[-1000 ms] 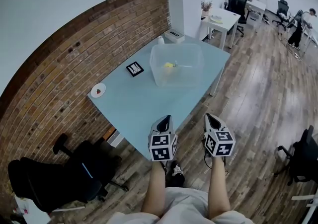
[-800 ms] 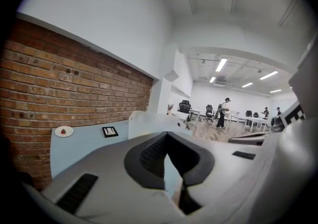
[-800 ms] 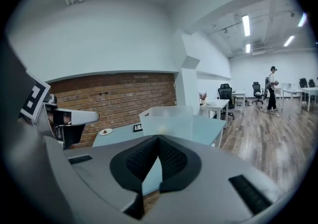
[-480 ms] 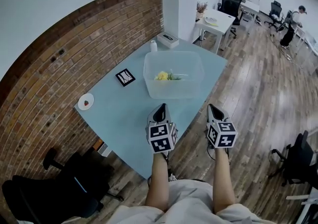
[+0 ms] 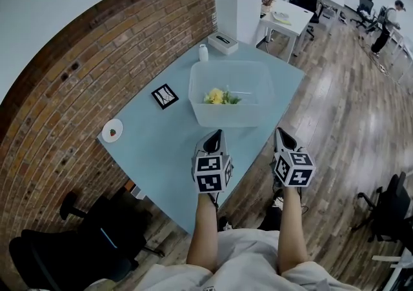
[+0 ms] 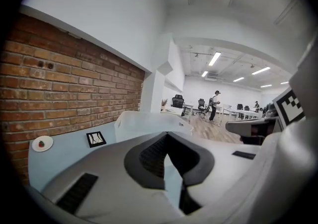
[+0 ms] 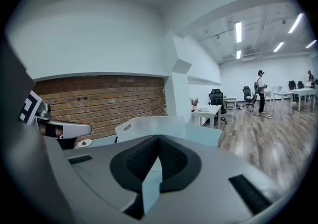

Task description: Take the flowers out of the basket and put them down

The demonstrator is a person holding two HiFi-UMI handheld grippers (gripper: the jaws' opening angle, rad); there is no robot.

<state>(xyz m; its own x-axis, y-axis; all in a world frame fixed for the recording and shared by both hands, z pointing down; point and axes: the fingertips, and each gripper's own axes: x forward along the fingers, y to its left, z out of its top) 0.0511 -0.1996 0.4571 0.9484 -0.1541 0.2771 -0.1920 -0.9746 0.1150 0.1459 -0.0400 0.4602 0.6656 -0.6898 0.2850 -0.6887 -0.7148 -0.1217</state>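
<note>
Presently, I hold the left gripper (image 5: pixel 215 136) and right gripper (image 5: pixel 281 133) pressed together and empty, short of the basket (image 5: pixel 227 117); the flowers (image 5: pixel 219 97) lie inside, seemingly beyond reach.

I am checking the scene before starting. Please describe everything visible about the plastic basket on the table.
The basket is a translucent, whitish plastic tub, rectangular with rounded corners, lidless, with a handle cutout in one end. It stands upright on the light-blue table and holds yellow flowers with green leaves.
</note>
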